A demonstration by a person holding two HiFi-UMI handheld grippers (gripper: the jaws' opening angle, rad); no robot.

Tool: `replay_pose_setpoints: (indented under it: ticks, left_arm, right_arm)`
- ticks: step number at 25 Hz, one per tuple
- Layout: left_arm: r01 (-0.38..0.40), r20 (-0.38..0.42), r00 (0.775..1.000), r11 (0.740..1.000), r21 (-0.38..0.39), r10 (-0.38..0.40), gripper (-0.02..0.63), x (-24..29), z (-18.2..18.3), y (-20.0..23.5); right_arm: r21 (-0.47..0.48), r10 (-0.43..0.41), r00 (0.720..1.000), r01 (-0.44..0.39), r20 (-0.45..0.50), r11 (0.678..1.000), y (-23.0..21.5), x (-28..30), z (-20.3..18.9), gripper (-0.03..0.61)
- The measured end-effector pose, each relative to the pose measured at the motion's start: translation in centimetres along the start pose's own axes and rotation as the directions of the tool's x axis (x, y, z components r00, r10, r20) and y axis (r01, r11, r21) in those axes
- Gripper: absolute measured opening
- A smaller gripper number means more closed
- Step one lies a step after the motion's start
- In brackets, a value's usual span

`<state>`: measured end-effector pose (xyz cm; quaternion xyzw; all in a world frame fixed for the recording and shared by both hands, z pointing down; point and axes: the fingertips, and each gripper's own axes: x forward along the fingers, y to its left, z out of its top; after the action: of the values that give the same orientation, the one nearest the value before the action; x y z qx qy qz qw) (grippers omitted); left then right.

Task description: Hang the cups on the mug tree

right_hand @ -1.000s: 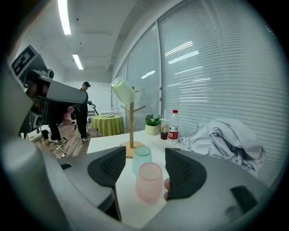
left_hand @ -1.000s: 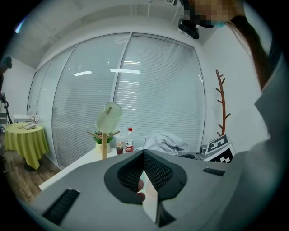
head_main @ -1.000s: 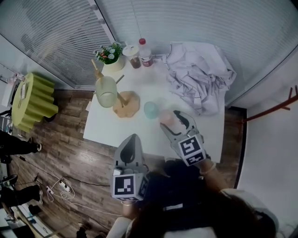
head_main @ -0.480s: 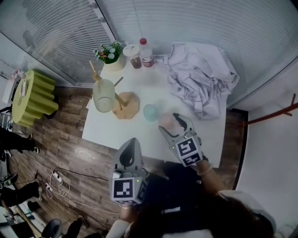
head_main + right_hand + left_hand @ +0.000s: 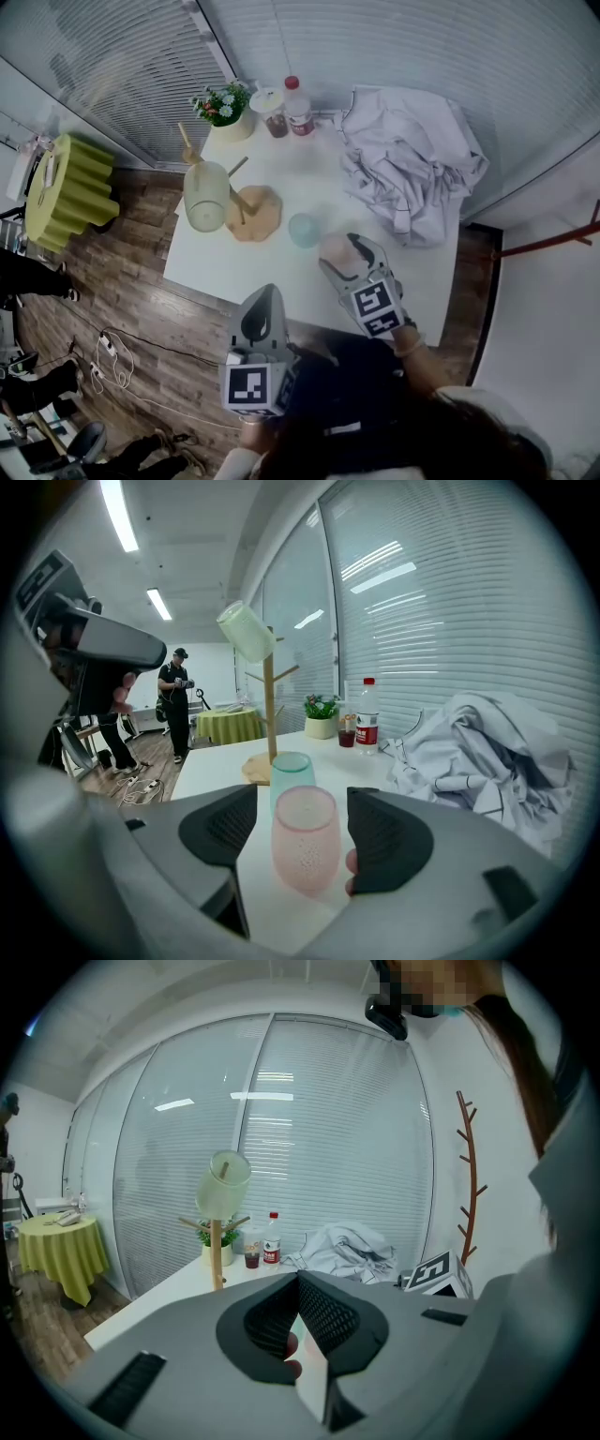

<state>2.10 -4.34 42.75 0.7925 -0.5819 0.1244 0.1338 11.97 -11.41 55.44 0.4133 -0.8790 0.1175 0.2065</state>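
The right gripper [image 5: 343,255] is spread, its jaws having just been opening, and the pink cup [image 5: 305,834] is framed upright between them on the table [image 5: 281,274], untouched by either pad. The left gripper [image 5: 298,1321], pressed together, is seen farther off.

Left gripper [image 5: 265,298]: held at 6 o'clock in the head view, pointed toward 12; jaws closed together, nothing gripped.

Right gripper [image 5: 343,255]: held at 5 o'clock, pointed toward 11, tilted downward; jaws just opened wide, pink cup [image 5: 304,841] stood between them, not pressed.
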Motion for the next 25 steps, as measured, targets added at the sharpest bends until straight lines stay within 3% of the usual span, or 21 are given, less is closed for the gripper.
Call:
replay_pose_setpoints:
  ticks: [25]
  left_arm:
    - [-0.046,-0.033,0.998,0.999,-0.004,0.046,0.002,1.2,-0.1,0.0]
  right_arm:
    - [0.024,0.059,0.996,-0.057,-0.068,0.998,-0.3,2.7,-2.4,0.299]
